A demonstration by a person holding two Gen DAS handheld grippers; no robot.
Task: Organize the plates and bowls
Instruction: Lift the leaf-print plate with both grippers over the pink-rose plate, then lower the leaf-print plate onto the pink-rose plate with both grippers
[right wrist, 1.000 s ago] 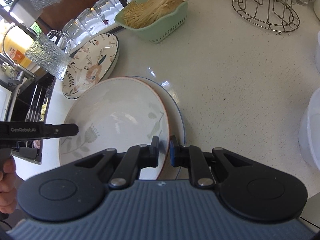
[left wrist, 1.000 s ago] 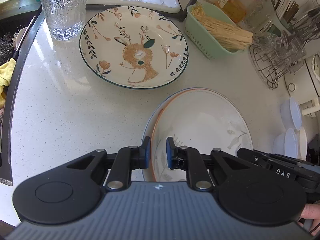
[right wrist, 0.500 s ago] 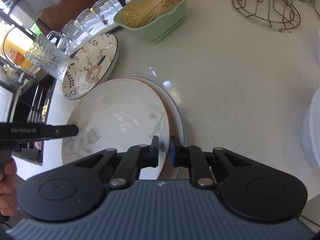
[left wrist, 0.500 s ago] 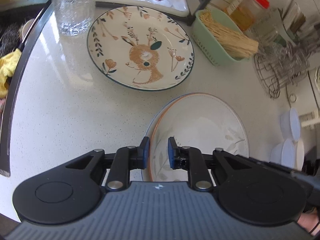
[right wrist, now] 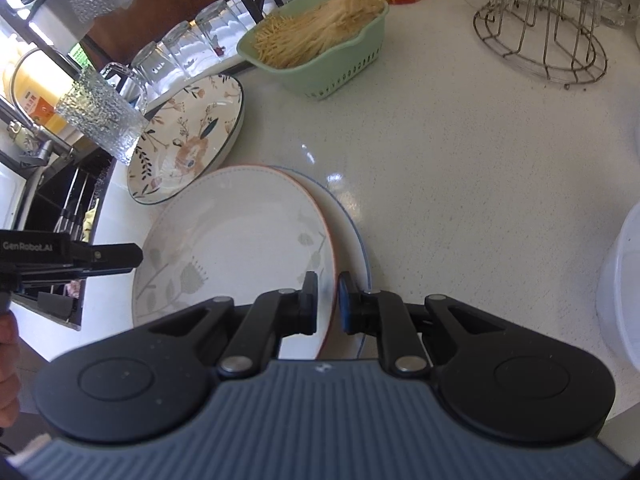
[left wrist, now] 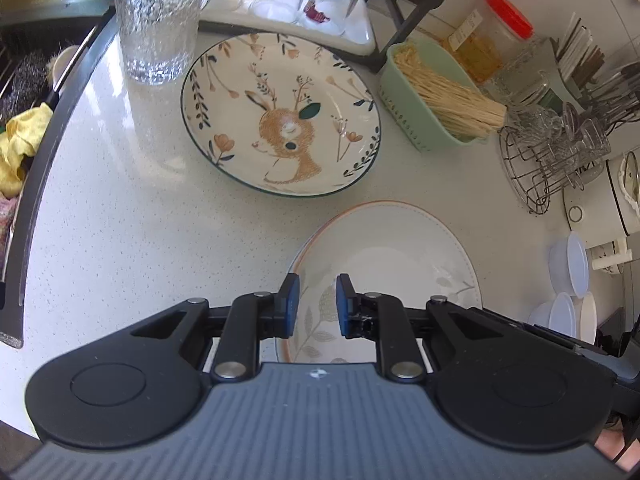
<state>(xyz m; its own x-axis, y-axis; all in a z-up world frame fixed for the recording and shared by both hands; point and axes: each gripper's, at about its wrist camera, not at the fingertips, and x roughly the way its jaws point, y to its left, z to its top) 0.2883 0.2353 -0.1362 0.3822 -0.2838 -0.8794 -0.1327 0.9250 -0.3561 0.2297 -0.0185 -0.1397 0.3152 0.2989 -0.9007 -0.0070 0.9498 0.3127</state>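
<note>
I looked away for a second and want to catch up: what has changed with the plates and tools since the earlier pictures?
The left tool has drawn back over the orange-rimmed plate, its jaws a little wider. The right tool stays clamped on that plate's rim. The deer plate and blue-rimmed plate underneath have not moved.

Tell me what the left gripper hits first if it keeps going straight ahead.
Probably the deer plate. The left gripper sits over the near side of the stacked plates and points across them toward it; height is unclear, so it might skim the stack first.

Right gripper (right wrist: pixel 328 302) straddles orange-rimmed plate (right wrist: pixel 240 240) edge.
</note>
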